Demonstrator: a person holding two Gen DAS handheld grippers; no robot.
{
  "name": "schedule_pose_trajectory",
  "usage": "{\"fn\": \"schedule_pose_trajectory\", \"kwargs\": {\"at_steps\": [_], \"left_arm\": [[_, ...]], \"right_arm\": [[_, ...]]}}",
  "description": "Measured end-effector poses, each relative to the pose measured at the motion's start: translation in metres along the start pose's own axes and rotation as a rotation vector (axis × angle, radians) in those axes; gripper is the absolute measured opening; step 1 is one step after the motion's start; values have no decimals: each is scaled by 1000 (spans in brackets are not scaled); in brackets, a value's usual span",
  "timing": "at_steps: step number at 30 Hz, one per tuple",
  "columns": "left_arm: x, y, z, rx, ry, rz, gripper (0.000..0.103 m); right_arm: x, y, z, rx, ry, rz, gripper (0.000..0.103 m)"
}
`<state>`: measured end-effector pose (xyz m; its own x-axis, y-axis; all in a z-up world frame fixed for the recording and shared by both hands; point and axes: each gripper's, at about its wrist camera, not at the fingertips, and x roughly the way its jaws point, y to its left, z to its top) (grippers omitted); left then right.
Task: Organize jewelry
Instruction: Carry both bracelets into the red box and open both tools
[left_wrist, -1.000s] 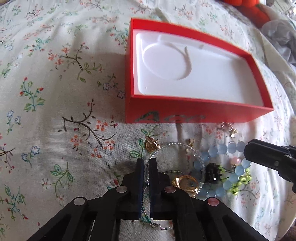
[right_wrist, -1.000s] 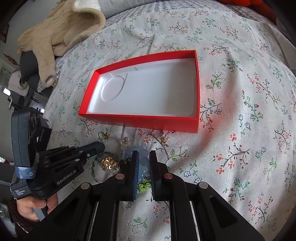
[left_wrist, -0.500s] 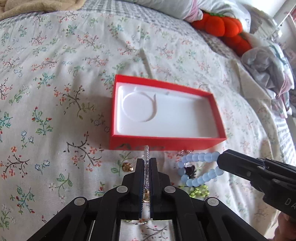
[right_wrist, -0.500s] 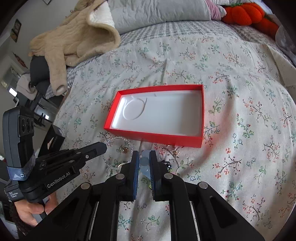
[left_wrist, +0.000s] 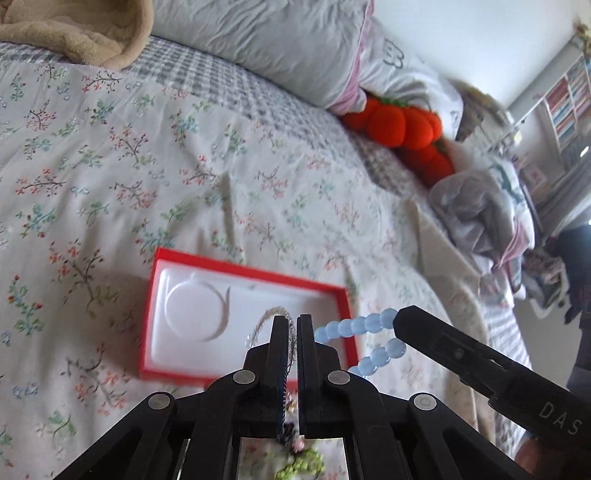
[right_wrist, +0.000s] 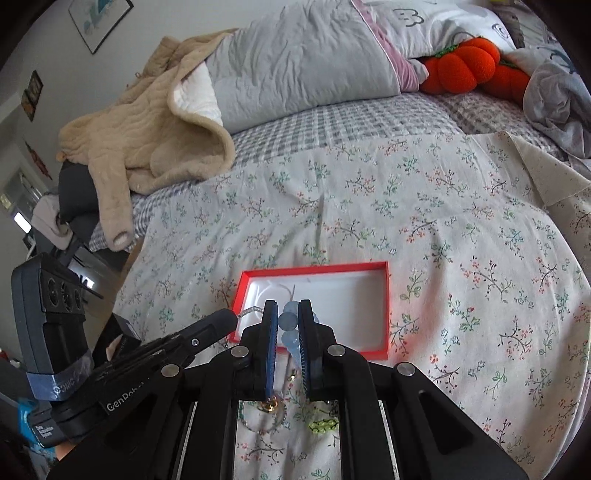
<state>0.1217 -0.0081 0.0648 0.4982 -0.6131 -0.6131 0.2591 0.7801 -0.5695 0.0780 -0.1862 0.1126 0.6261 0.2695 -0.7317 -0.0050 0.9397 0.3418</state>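
The red box (left_wrist: 162, 317) is lying open on the floral bed cover (right_wrist: 461, 229), its long axis running left to right, with the round recess in its white insert at the left end. The left tool (left_wrist: 291, 325) is pinching a thin clear beaded chain (left_wrist: 264, 321), which is arching up over the box's near half. The right tool (right_wrist: 288, 317) is gripping a pale blue bead bracelet (left_wrist: 354, 326), which is hanging in a loop above the box's near right corner. More jewelry (right_wrist: 321, 424) is lying on the cover on the near side of the box.
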Motion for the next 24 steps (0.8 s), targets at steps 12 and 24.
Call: {"fn": "schedule_pose_trajectory", "kwargs": {"at_steps": [12, 24], "left_arm": [[26, 47, 5, -81, -9, 165, 0], [41, 22, -9, 92, 38, 342, 6]], "right_arm": [[52, -34, 10, 67, 55, -67, 12], [61, -55, -5, 62, 135, -109, 21]]}}
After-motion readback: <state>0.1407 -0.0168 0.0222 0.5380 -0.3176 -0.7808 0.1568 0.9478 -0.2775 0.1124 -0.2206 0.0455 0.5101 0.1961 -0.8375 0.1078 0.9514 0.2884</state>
